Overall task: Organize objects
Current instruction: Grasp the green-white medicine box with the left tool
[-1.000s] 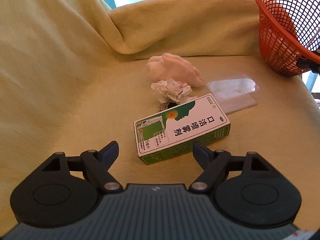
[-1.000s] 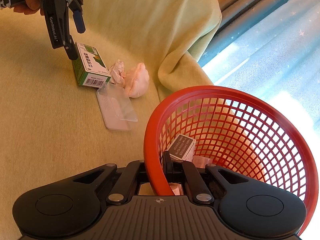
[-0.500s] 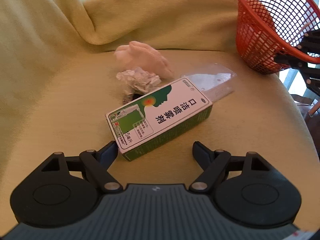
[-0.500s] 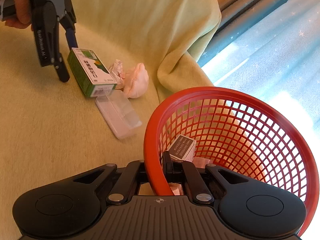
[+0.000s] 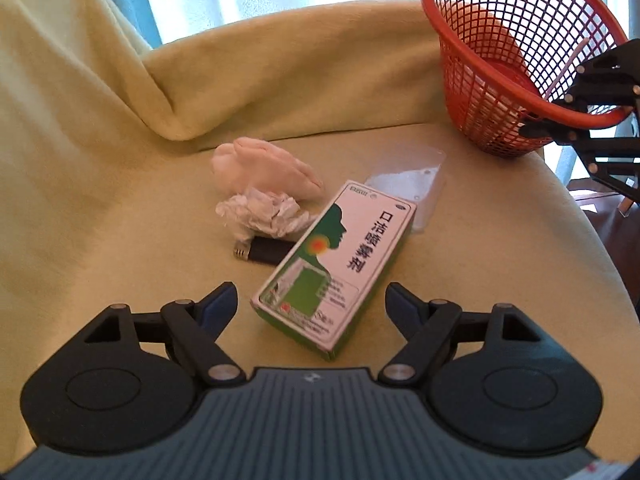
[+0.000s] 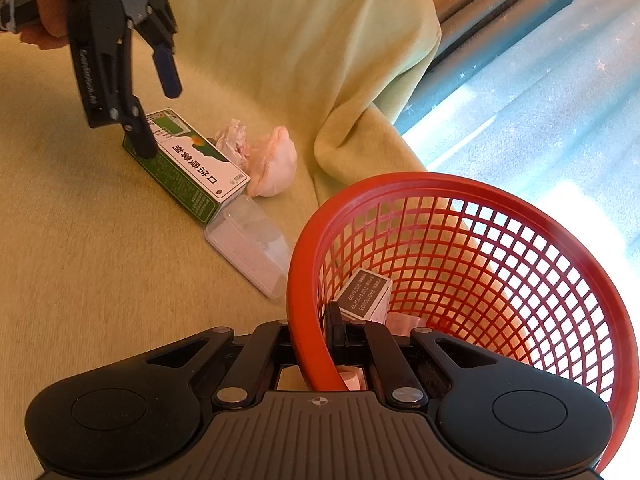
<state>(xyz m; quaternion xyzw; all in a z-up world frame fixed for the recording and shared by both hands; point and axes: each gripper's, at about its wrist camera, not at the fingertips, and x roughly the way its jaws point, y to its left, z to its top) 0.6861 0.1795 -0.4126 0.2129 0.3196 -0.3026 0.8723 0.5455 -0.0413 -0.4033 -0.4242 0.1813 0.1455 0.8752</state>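
A green-and-white medicine box [image 5: 340, 268] lies flat on the yellow blanket, its near end between the fingers of my left gripper [image 5: 312, 300]. That gripper is open, with a gap showing on each side of the box. In the right wrist view the left gripper [image 6: 158, 118] hangs over the box [image 6: 192, 164], its lower finger at the box's near corner. My right gripper [image 6: 316, 340] is shut on the rim of the red mesh basket [image 6: 460, 200], which holds a small dark-labelled box [image 6: 364, 292].
Beyond the medicine box lie a pink soft lump [image 5: 264, 168], a crumpled paper [image 5: 260, 216], a black lighter [image 5: 264, 250] and a clear plastic case [image 5: 408, 184]. The blanket [image 5: 100, 160] rises in folds at the back. The basket [image 5: 516, 60] stands far right by the cushion's edge.
The medicine box has turned, so its long side now runs away from my left gripper, and it has slid up to the clear case. The lighter has come into view. The right gripper and basket are still.
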